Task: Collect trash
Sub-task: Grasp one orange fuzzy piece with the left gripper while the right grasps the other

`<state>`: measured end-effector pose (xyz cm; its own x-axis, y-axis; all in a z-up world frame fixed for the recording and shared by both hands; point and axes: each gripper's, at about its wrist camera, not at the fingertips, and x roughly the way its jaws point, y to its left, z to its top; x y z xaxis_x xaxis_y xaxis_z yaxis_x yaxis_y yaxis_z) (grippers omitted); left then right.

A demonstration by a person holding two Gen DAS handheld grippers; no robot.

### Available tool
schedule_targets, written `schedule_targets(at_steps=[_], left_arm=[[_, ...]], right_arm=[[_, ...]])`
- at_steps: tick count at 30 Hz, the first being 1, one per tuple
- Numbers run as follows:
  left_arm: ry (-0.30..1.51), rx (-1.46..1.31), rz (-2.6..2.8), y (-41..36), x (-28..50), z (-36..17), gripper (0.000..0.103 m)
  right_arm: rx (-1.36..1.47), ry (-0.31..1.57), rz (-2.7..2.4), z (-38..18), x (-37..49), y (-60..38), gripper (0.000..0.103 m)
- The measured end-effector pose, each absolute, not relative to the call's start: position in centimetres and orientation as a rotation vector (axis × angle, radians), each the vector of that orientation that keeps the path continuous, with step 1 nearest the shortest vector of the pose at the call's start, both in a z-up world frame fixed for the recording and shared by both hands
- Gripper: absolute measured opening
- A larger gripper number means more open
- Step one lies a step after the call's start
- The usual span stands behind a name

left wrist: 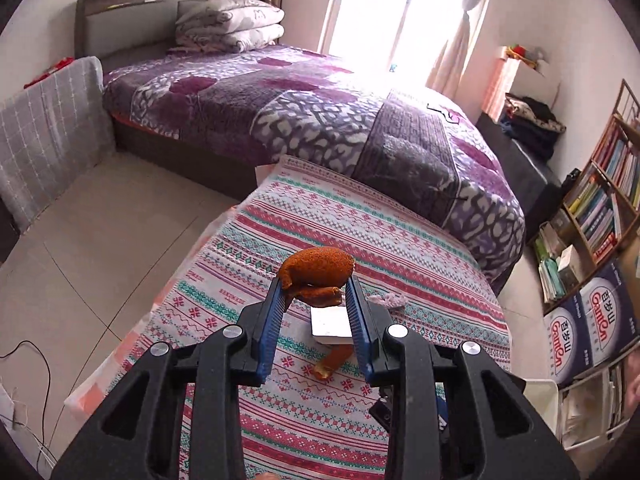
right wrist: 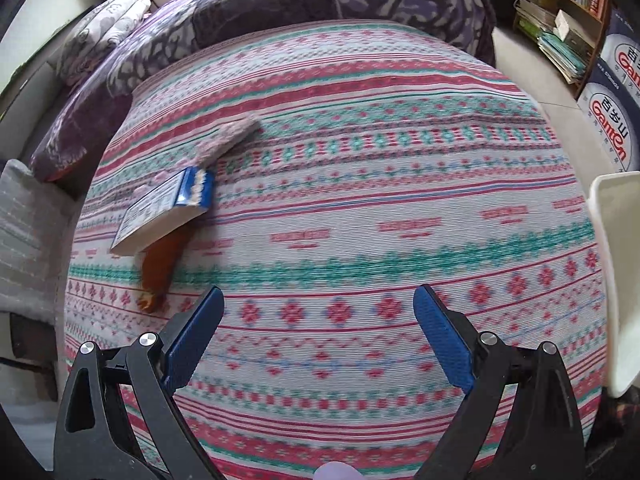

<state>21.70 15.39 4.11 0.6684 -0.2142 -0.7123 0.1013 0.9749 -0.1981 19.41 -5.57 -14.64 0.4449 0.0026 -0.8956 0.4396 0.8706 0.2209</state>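
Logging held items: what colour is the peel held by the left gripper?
Orange-brown peel, clamped between the left gripper's blue fingers; clearest in the left wrist view.

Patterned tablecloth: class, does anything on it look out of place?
Yes. A strip of orange peel lies on the tablecloth with one end tucked under a small blue-and-white box, food scrap on a clean cloth. A crumpled pinkish wad lies just beyond the box. The left gripper already holds another peel piece.
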Motion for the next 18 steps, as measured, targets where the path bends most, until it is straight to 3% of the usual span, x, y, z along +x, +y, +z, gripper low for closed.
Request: schedule_targets(at_steps=[15,18], left_arm=[[0.815,-0.235,-0.156,18.7,22.5,4.9,0.032],[0.822,-0.237,-0.148,18.8,22.5,4.7,0.032]], right_arm=[[0.317,1.128,-0.297,-16.8,25.5,2.6,0.092],[0.260,1.122,-0.306,-16.6,25.7,2.5,0.073]])
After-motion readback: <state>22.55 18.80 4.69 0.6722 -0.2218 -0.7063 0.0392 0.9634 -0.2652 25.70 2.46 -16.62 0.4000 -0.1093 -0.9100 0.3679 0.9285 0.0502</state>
